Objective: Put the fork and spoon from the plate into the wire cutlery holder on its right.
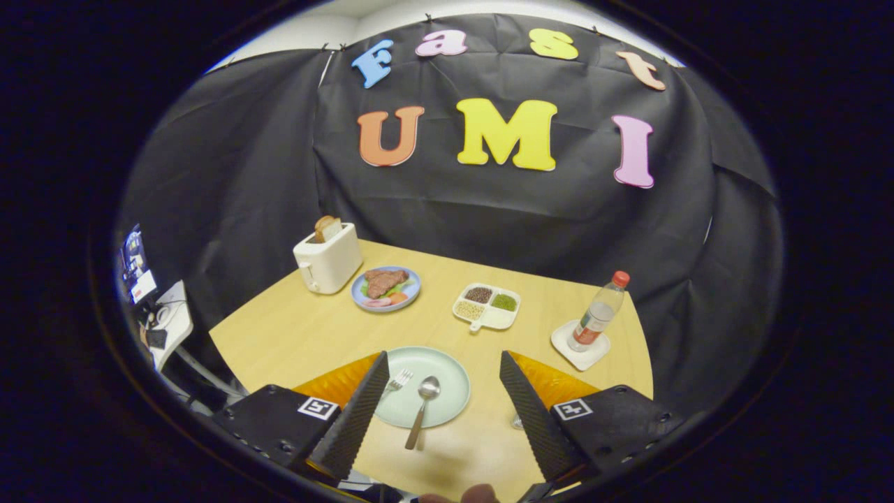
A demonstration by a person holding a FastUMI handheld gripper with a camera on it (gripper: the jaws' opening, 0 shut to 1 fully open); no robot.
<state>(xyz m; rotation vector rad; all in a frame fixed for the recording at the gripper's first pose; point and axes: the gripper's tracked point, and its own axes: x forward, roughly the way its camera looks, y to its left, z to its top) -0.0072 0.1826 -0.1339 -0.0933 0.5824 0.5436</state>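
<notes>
Bare bench (307,335) surrounds the green plate (447,370), on which one fork (399,381) and one spoon (422,405) are laid. Above them the claw (444,398) is held wide open, empty.

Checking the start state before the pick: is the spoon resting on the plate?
Touching. The gripper view shows the spoon with its bowl on the green plate and its handle over the near rim; the gripper is open.
</notes>
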